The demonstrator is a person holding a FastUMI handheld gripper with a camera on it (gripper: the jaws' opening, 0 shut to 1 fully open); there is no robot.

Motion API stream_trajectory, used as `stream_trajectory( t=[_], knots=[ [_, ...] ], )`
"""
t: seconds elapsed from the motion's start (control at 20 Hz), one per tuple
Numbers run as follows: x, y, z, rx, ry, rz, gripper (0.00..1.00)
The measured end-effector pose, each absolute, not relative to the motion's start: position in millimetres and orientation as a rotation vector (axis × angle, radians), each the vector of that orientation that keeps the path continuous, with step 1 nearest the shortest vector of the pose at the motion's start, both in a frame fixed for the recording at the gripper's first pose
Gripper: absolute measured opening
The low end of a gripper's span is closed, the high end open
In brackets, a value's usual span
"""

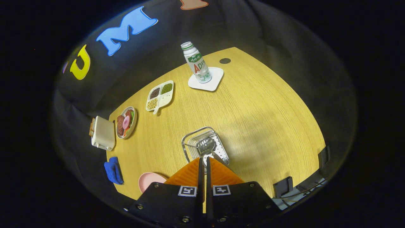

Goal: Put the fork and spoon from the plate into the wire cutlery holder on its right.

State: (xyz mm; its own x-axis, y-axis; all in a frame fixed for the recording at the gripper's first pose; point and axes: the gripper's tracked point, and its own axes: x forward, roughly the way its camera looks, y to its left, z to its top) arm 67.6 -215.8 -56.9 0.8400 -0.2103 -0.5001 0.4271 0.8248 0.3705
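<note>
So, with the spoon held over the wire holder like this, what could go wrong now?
1. The gripper is shut on the spoon, jaws nearly touching; only a thin handle is pinched, so it may swivel or slip.
2. The spoon's bowl hangs over the wire cutlery holder; released off-centre, it could catch on the rim and tip out onto the table.
3. The holder looks light; a push could slide it.

Light wood-grain table [259, 107], rounded far edge, with a small dark round cap [225, 60] near its far corner. Black cloth wall [240, 28] wraps behind and around the sides. Light falls brightest on the tabletop; surroundings dim. Black brackets [283, 186] at the table's near right edge.
</note>
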Motion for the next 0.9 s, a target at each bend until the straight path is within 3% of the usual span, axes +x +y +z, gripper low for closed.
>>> stream_trajectory(
  t=[0.15, 0.55, 0.9],
  knots=[
    [65, -216, -26, 0.377, 0.330, -0.345, 0.04],
    [-13, -191, 135, 0.137, -0.220, -0.371, 0.04],
    [-66, -178, 185, 0.048, -0.395, -0.400, 0.04]
  ],
)
